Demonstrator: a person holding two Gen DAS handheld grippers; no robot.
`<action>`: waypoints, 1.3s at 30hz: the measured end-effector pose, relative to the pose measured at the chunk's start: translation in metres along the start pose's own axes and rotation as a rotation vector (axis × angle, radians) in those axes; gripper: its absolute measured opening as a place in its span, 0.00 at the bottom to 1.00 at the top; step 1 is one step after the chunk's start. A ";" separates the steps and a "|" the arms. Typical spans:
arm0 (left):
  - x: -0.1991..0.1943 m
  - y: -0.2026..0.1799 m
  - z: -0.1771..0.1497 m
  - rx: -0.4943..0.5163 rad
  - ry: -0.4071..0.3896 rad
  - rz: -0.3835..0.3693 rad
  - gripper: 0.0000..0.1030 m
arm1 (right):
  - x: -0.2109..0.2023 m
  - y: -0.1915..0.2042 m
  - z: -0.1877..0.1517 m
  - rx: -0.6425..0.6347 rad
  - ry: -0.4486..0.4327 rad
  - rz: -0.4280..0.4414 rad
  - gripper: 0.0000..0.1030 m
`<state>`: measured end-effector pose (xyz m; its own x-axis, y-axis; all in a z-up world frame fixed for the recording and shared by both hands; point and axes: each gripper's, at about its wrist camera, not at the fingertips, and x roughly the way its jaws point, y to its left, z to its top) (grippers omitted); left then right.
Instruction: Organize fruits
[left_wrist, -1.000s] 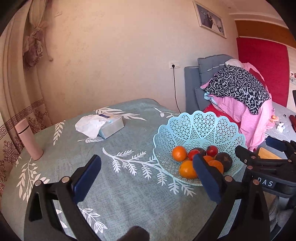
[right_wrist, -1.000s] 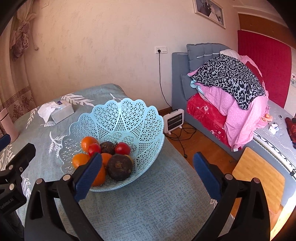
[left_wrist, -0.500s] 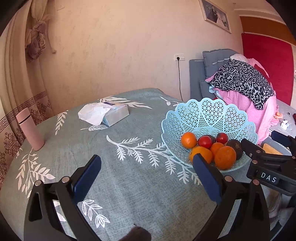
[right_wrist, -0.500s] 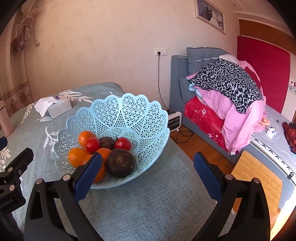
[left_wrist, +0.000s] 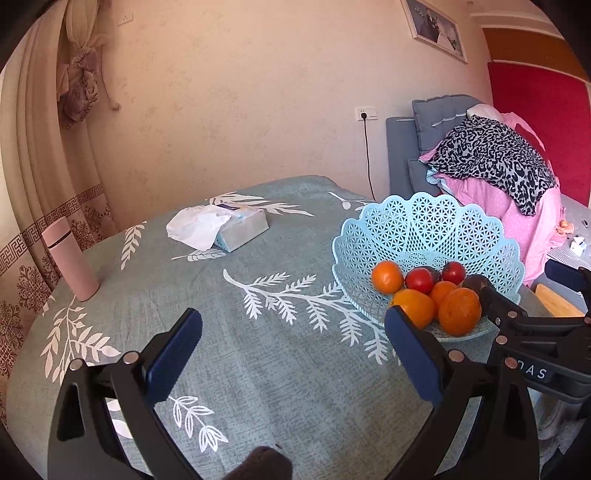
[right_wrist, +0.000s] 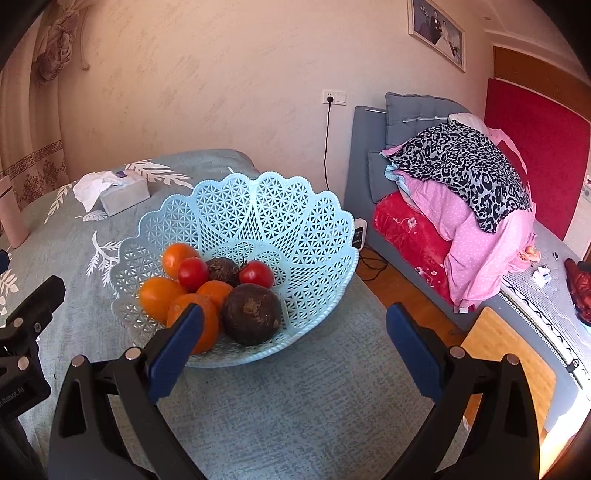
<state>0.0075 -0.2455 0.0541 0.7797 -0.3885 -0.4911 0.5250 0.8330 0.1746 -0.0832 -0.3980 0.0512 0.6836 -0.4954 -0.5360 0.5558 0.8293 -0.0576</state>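
**Both grippers spread and empty; fruit gathered in the lattice basket**

The left gripper (left_wrist: 293, 354) hovers over the table (left_wrist: 280, 387) with its blue pads spread wide and nothing between them. The right gripper (right_wrist: 291, 350) stands likewise at full spread and empty, at the table's near edge, its left pad just in front of the basket.

The light-blue lattice basket (right_wrist: 295, 229) sits on the leaf-patterned cloth near the table's right edge. It contains:
- four oranges (right_wrist: 159, 297), grouped at the near left side;
- two red tomatoes (right_wrist: 192, 274), toward the centre;
- a large dark round fruit (right_wrist: 252, 314) at the near side, and a smaller dark one (right_wrist: 222, 270) behind it.

Farther back, a tissue box (left_wrist: 242, 229) lies on the cloth, one tissue pulled out. A pink tumbler (left_wrist: 70, 258) stands upright at the table's far left edge.
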 end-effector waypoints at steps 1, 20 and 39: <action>0.000 0.000 0.000 0.002 0.001 0.000 0.95 | 0.000 0.000 0.000 -0.001 0.000 -0.001 0.97; 0.004 -0.003 -0.002 0.018 0.005 0.014 0.95 | 0.000 0.003 -0.002 -0.030 -0.002 0.006 0.98; 0.005 -0.004 -0.002 0.027 0.004 0.021 0.95 | 0.000 0.004 -0.002 -0.028 -0.002 0.008 0.98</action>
<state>0.0080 -0.2498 0.0491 0.7895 -0.3690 -0.4905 0.5172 0.8303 0.2078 -0.0820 -0.3947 0.0493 0.6886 -0.4895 -0.5351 0.5371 0.8400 -0.0772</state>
